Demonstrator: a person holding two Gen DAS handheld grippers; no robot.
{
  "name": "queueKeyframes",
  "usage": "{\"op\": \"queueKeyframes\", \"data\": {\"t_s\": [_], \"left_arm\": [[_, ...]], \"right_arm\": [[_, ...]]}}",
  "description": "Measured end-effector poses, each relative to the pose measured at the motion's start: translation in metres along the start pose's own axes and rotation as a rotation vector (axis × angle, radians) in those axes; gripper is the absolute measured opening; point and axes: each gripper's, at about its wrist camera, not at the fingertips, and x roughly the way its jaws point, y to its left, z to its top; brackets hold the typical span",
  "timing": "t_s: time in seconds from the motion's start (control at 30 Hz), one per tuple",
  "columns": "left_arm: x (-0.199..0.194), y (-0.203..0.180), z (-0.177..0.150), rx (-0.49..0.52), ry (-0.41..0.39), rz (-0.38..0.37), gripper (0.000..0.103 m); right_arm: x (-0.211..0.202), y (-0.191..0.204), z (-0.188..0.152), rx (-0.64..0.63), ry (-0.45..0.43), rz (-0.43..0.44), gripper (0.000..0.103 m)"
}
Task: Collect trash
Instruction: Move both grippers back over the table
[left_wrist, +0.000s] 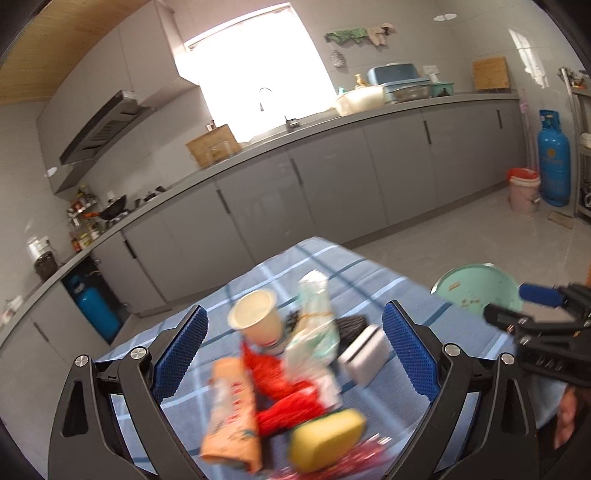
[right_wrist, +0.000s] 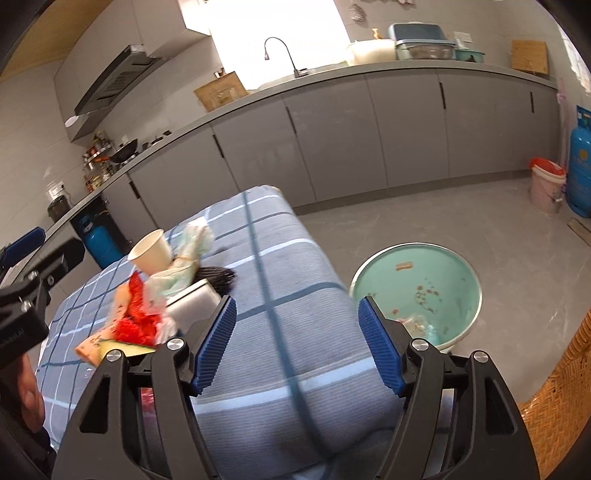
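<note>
Blue-checked cloth (right_wrist: 295, 258) bears one paper cup (left_wrist: 255, 319), two sponges; both grippers' jaws wide.

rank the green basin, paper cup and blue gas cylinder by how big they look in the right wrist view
1. green basin, clearly largest
2. blue gas cylinder, far off and cut by the frame edge
3. paper cup

The last two look close; the order is unsure.

**Colours on the table**

The tablecloth (right_wrist: 295, 266) is blue with white and dark-blue checks. On it lie a cream paper cup (left_wrist: 258, 321), a red wrapper (left_wrist: 284, 398), a yellow sponge (left_wrist: 325, 439) and an orange packet (left_wrist: 232, 413). The basin (right_wrist: 443, 280) is mint green.
</note>
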Motion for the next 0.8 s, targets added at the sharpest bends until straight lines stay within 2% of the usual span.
{"op": "queueKeyframes", "data": {"t_s": [0.2, 0.33, 0.57, 0.8], "left_arm": [[-0.003, 0.060, -0.056, -0.045, 0.088, 0.134, 0.094], [0.008, 0.096, -0.096, -0.110, 0.196, 0.193, 0.094], [0.016, 0.106, -0.123, -0.174, 0.252, 0.142, 0.094], [0.031, 0.101, -0.142, -0.200, 0.284, 0.105, 0.094]], "right_arm": [[-0.008, 0.047, -0.016, -0.053, -0.019, 0.015, 0.078], [-0.008, 0.079, -0.027, -0.120, -0.020, 0.034, 0.082], [-0.009, 0.114, -0.036, -0.211, -0.014, 0.055, 0.086], [-0.004, 0.121, -0.041, -0.230, -0.003, 0.052, 0.089]]}}
